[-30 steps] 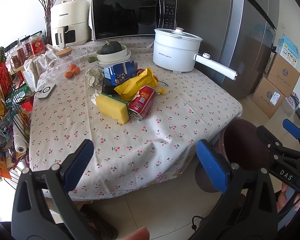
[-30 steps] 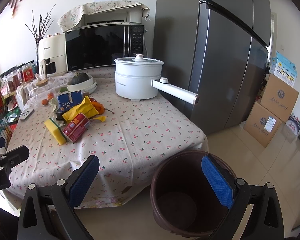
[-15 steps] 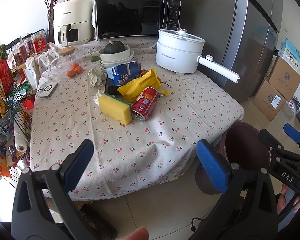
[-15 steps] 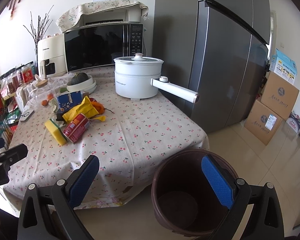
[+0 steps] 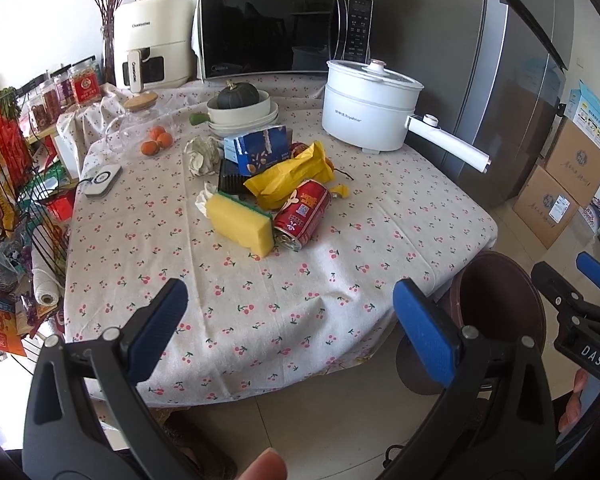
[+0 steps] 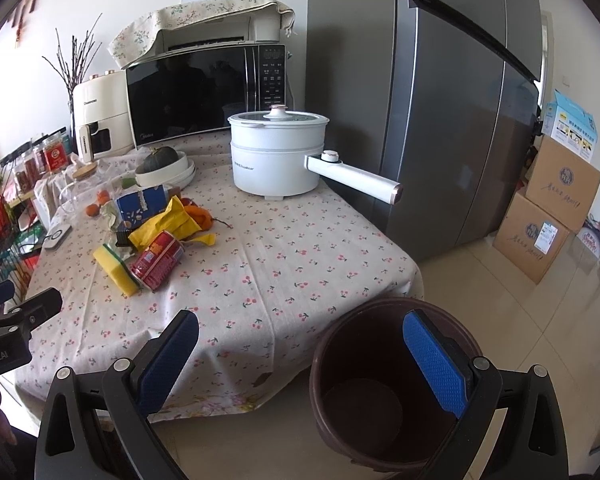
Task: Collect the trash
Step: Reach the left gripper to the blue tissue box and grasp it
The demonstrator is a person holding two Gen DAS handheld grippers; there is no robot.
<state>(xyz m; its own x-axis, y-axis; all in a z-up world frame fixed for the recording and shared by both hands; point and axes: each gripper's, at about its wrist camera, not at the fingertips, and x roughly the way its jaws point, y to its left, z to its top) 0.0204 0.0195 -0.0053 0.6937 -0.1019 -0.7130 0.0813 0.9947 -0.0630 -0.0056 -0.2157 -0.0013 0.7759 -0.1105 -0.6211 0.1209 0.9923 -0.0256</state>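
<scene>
The left gripper [image 5: 288, 316] hung with its blue-padded jaws spread wide and empty above the near edge of the cherry-print tablecloth [image 5: 236, 280]. The right gripper [image 6: 300, 354] was likewise gaping and held nothing, poised over the round dark-brown plastic bin [image 6: 364, 344] on the tiled floor beside the table. At twelve o'clock from the left gripper lay the trash pile: a dented red drink can [image 5: 302, 214] touching a yellow sponge [image 5: 240, 224], a crumpled yellow wrapper [image 5: 292, 176], a blue carton [image 5: 260, 152] and crumpled white paper [image 5: 201, 155].
</scene>
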